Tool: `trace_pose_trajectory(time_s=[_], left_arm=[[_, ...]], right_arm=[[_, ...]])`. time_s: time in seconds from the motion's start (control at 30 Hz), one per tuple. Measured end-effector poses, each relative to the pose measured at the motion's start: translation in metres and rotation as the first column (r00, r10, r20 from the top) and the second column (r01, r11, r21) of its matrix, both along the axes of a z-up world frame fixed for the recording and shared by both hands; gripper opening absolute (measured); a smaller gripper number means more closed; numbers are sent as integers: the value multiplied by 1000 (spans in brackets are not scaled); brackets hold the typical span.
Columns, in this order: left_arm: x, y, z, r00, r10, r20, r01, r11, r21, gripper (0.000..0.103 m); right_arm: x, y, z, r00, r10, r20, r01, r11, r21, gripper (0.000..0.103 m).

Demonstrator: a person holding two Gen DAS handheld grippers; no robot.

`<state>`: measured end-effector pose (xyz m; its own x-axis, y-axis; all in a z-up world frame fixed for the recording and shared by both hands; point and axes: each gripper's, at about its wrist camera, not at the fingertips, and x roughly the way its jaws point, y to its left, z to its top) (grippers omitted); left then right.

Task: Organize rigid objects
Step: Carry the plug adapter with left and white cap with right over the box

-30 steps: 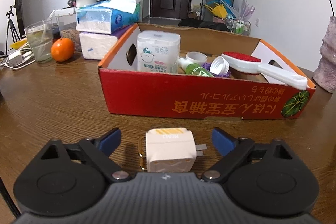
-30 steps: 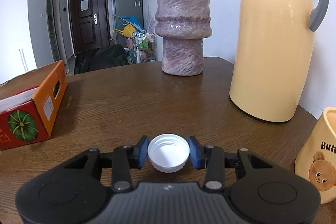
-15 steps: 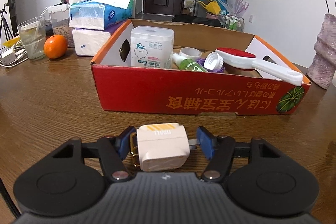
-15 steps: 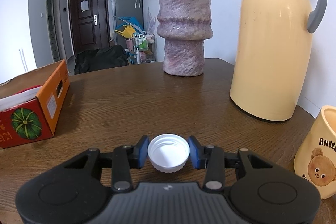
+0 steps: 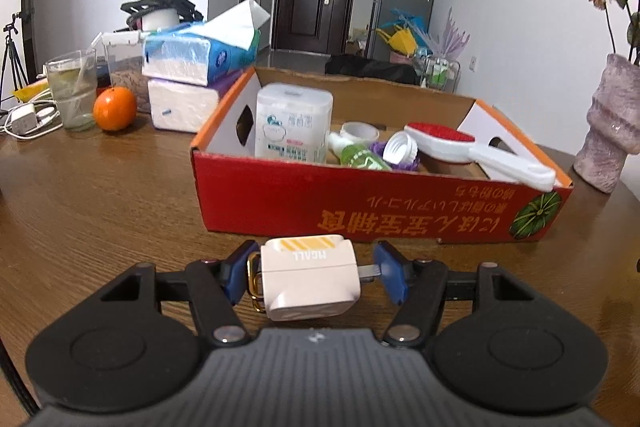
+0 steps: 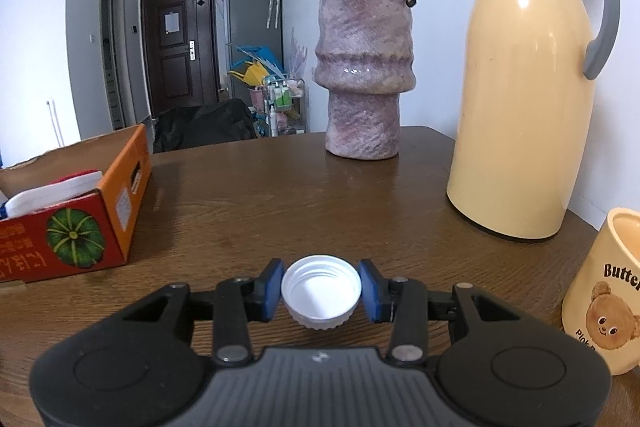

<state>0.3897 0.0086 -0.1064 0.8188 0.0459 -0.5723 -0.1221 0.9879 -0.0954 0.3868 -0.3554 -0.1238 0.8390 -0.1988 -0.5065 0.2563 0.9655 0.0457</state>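
The left gripper (image 5: 310, 277) is clamped on the white plug adapter (image 5: 308, 277) at lower centre of the left wrist view, in front of the red cardboard box (image 5: 360, 211) at mid frame. Its jaws have just been closing, with the adapter between them: the left pad bears on the brass ring at the adapter's side, and the right pad bears on the tip of a metal prong, not on the plastic body. The adapter appears stiff, compact and light, with smooth faces. Contact on a ring and a prong tip is narrow and probably lets the body pivot, so a hold across the 2 flat plastic faces would likely be steadier. The right gripper (image 6: 322, 287) is clamped on the white bottle cap (image 6: 321, 290), open side up, at lower centre of the right wrist view, over the brown table (image 6: 320, 195). The cap appears rigid, thin-walled and very light, and its ribbed skirt gives the pads friction. Grip it across the full diameter, as here, with moderate force. The box corner lies at the left edge of that frame.
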Motion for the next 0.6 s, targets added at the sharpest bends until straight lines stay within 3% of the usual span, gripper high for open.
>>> trace_pose_trajectory(time_s=[0.6], left_arm=[[-29, -7, 25, 993, -42, 109, 42, 999, 3, 65]], right_arm=[[-32, 52, 12, 988, 143, 56, -143, 990, 8, 40]])
